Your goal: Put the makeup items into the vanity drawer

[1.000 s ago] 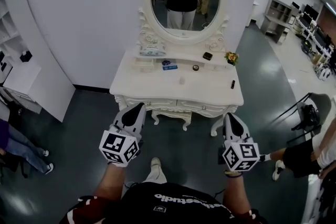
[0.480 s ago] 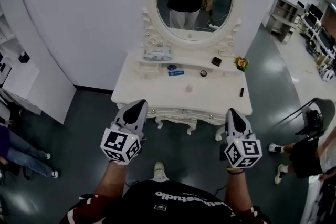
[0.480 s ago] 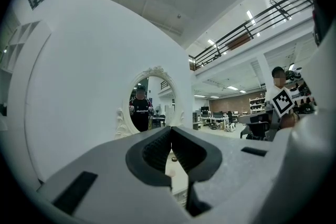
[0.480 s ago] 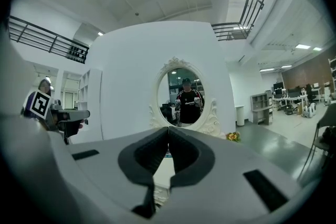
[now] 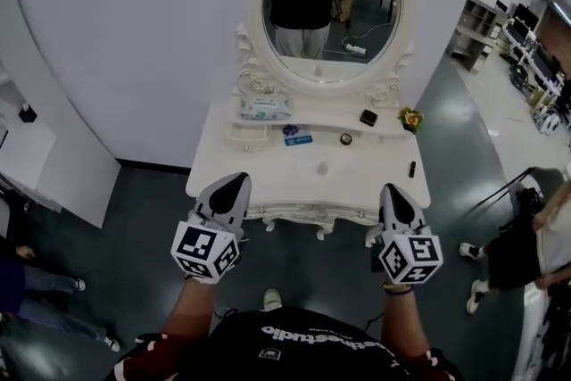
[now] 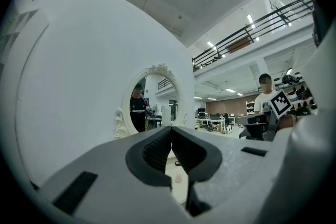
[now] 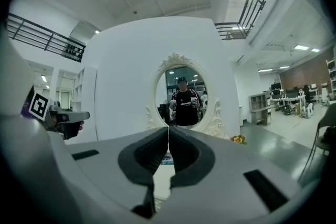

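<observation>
Conceivably, our left tool (image 5: 234, 183) and right tool (image 5: 393, 192), both pinched empty, could ram the closed vanity drawer (image 5: 308, 211) if we rush in.

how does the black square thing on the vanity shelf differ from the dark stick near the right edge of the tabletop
The black square thing looks flat and squarish; the dark stick is slim and elongated. The square one sits on the raised back shelf beside the flowers; the stick sits lower, on the tabletop near its right edge. Both are small, dark and toward the right.
</observation>
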A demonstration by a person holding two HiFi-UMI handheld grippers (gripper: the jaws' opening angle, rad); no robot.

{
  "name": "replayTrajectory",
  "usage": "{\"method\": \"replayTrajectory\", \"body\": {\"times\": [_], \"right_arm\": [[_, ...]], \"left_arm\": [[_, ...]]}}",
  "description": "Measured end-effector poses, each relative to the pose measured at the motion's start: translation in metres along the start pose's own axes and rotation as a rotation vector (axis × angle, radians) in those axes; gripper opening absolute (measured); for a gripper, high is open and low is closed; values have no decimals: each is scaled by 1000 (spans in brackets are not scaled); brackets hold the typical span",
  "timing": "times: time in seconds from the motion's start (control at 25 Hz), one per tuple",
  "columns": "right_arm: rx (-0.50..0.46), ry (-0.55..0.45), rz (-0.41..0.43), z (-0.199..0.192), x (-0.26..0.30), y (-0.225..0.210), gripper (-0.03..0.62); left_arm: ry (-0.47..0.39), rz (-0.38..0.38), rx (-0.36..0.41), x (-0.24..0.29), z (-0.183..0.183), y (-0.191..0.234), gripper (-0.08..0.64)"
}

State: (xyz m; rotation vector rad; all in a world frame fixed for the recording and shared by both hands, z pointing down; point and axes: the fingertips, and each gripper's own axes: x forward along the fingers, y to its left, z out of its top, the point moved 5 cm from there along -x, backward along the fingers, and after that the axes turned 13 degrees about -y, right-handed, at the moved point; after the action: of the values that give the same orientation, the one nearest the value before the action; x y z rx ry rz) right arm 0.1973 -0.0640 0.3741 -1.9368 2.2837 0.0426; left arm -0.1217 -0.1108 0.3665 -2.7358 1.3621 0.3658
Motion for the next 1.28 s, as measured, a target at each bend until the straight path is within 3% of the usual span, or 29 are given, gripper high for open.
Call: {"method": "replayTrajectory", "body": {"times": [0.68, 1.0, 1.28], "right_arm": [[-35, 4, -59, -3, 32, -2, 6], [-21, 17, -9, -15, 65, -18, 125], [-8, 32, 44, -28, 96, -29, 147]], "left_arm": [[-3, -61, -59, 38, -21, 27, 6], [-1, -35, -62, 59, -27, 29, 6], [6, -14, -40, 81, -33, 29, 6]]}}
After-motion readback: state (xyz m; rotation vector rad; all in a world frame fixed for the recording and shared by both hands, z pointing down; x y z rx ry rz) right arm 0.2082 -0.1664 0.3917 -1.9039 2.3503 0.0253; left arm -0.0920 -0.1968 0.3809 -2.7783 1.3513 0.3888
